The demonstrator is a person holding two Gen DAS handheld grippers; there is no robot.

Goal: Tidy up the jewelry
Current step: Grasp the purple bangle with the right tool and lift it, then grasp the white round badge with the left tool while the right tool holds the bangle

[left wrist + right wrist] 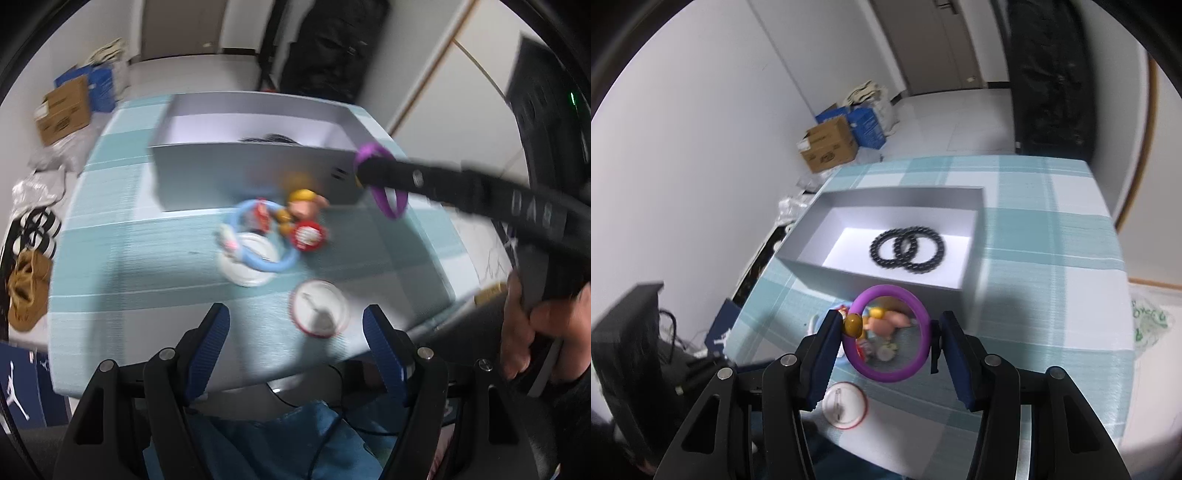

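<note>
while the right tongs (886,341) clasp the purple bangle (886,334) at the grey box's (916,291) 6 o'clock wall, two black bead bracelets (907,245) lie inside; left tongs (295,332) gape, empty, above the counter (147,258).

White walls (683,155) are enclosing the room; a pale tiled floor (945,114) is running back to a closed door (934,40); a tall black panel (1052,74) is standing beside it; a brown cardboard box (829,147) and blue boxes (868,123) are sitting against the wall, with a white bag (866,94) slumping behind them; the surface (1052,229) is wearing a teal and white checked cloth; shoes (26,288) are lying on the floor at its side; even indoor light is falling throughout.
</note>
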